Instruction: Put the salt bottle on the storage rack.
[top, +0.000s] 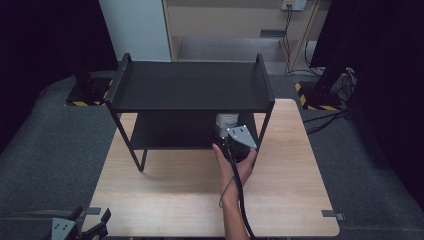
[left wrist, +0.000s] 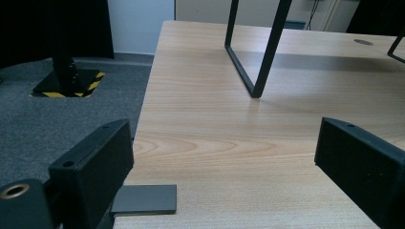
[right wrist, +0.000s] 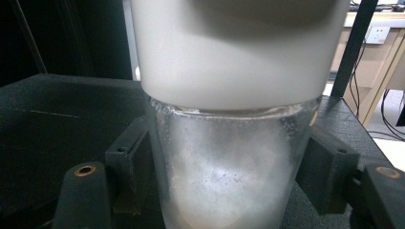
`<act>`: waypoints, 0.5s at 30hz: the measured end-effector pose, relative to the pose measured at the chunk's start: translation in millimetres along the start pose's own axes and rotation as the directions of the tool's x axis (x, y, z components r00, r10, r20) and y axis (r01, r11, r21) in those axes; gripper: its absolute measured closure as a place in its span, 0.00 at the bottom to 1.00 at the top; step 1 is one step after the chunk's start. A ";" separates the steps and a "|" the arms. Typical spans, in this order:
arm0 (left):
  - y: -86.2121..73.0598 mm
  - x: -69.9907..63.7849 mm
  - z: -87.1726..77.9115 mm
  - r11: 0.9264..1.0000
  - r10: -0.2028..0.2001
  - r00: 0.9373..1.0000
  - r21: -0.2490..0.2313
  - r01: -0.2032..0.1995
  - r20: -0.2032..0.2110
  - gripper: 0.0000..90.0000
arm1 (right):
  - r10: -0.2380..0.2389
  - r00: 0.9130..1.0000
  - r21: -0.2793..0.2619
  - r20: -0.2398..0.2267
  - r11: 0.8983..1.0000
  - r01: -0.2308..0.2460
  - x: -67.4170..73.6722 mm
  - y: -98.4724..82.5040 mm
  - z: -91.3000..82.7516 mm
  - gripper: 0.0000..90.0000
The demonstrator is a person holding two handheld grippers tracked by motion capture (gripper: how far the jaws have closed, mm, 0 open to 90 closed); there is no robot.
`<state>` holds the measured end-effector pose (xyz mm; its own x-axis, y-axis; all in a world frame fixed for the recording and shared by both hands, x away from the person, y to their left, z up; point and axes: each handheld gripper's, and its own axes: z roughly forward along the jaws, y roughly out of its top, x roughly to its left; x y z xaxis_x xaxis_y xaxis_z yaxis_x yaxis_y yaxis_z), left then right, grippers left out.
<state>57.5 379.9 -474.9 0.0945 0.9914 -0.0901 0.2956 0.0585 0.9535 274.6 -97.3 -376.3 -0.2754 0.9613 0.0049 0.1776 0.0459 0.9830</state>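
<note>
The right tool point(top: 231, 134) has its jaws pressed on both sides of a clear jar point(right wrist: 231, 176) with a white lid point(right wrist: 239, 47) — upright, dead ahead between the jaws, on the lower board of the black shelf point(top: 192, 86). The jar's long axis stands vertical, so any withdrawal likely runs straight back toward the person. The left tool point(left wrist: 224, 176) hangs wide open and empty at the worktop point(top: 175, 200) corner — well apart from the jar.

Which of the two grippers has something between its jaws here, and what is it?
The right gripper, reaching under the black shelf, is closed on a clear jar with a white lid. The left gripper stands open over the table.
</note>
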 end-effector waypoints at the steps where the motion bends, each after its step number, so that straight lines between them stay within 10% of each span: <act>1: 0.0 0.1 0.0 1.000 -0.001 1.000 0.000 0.001 0.001 0.05 | 0.001 1.000 0.000 0.000 1.000 -0.001 0.2 0.1 0.2 0.33; 15: 0.0 1.2 0.2 1.000 -0.001 1.000 0.000 0.001 0.001 0.05 | -0.004 1.000 -0.006 0.000 1.000 0.004 0.6 -1.4 0.7 0.33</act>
<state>57.8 381.1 -475.1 0.0955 0.9912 -0.0915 0.2958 0.0596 0.9534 274.8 -96.5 -377.8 -0.2762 0.9611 0.0013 0.1712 0.0479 0.9841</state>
